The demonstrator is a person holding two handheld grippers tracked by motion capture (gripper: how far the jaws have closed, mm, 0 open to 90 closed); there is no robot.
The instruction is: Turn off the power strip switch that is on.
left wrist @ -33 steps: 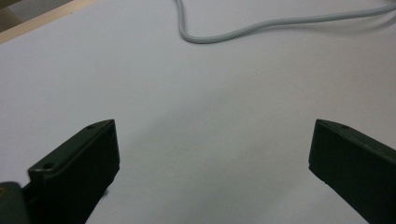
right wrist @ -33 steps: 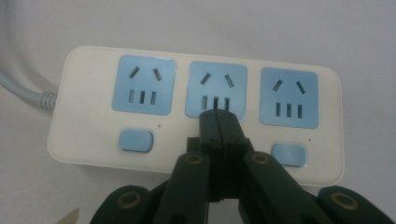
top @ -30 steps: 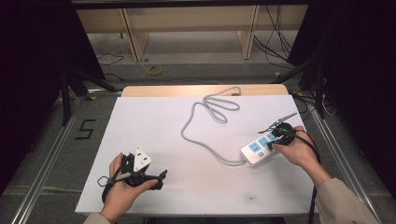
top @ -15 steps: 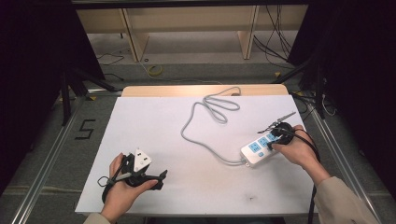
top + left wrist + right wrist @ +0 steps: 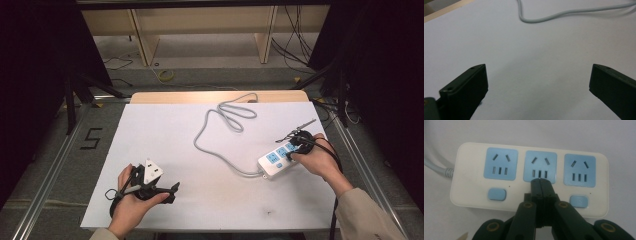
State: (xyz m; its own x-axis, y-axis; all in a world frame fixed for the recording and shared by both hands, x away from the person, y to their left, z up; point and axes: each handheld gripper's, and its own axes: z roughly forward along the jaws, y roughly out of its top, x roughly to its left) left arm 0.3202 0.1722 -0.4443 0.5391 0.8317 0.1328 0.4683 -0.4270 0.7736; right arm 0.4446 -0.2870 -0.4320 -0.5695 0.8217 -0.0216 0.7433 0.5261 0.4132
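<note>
A white power strip (image 5: 274,162) with three blue sockets lies on the right side of the white table (image 5: 165,130). Its grey cord (image 5: 216,146) snakes off toward the far edge. My right gripper (image 5: 292,149) is shut, and its tips rest on top of the strip. In the right gripper view the closed tips (image 5: 541,181) sit at the lower edge of the middle socket of the power strip (image 5: 474,187), between two blue buttons. My left gripper (image 5: 172,192) lies low at the table's front left, open with nothing in it. Its jaws (image 5: 537,77) frame bare table, with the cord (image 5: 544,18) farther off.
A strip of bare wood (image 5: 215,96) shows at the table's far edge. Metal rails run along both sides, and a "5" mark (image 5: 91,138) is on the floor at the left. Wooden shelving and loose cables (image 5: 165,75) lie beyond the table.
</note>
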